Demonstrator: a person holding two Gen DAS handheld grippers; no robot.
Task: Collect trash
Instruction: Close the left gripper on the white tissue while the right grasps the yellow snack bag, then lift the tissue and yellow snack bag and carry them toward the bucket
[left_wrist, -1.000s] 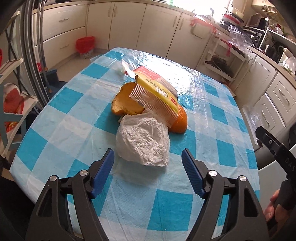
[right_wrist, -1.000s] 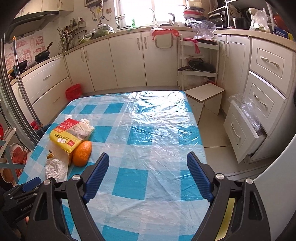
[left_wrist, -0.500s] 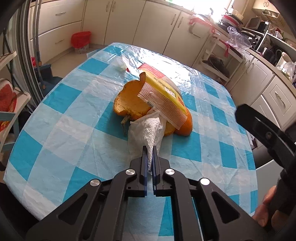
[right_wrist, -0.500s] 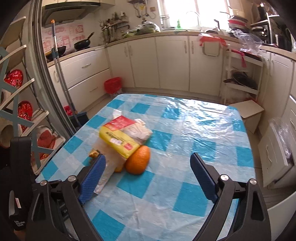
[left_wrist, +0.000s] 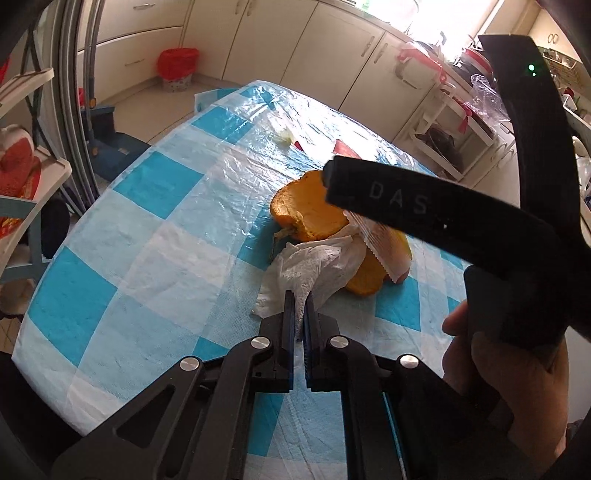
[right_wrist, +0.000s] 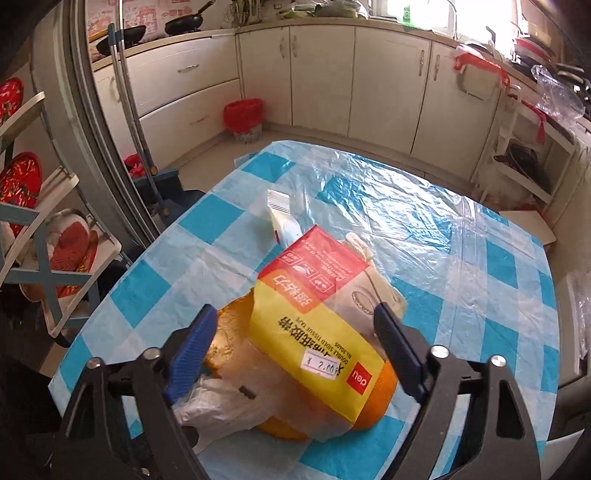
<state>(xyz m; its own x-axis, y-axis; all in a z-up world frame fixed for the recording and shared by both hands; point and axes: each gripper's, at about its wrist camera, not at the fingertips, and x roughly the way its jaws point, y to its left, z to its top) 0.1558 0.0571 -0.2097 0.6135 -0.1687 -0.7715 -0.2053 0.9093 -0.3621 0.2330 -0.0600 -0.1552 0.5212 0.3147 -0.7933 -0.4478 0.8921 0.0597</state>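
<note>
On the blue-checked tablecloth (left_wrist: 155, 236) a pile of trash lies together. My left gripper (left_wrist: 299, 297) is shut on the near edge of a crumpled white tissue (left_wrist: 314, 262), which rests against pieces of orange peel (left_wrist: 306, 210). In the right wrist view, my right gripper (right_wrist: 295, 321) hangs over the pile. Its jaws are closing, and the yellow and red tape package (right_wrist: 314, 321) lies between them without either pad pressing on it. Peel (right_wrist: 376, 402) and tissue (right_wrist: 221, 402) show under the package. The right gripper's black body (left_wrist: 406, 201) crosses the left wrist view and hides part of the pile.
A small white wrapper (right_wrist: 280, 210) lies farther back on the table. A red bin (right_wrist: 243, 118) stands on the floor by the cabinets. A rack with red items (right_wrist: 55, 258) is close to the table's left edge. A person's hand (left_wrist: 498, 369) holds the right gripper.
My left gripper closed on the tissue and pulled its edge up. My right gripper swung left across the table to above the pile, and its jaws have narrowed around the package.
</note>
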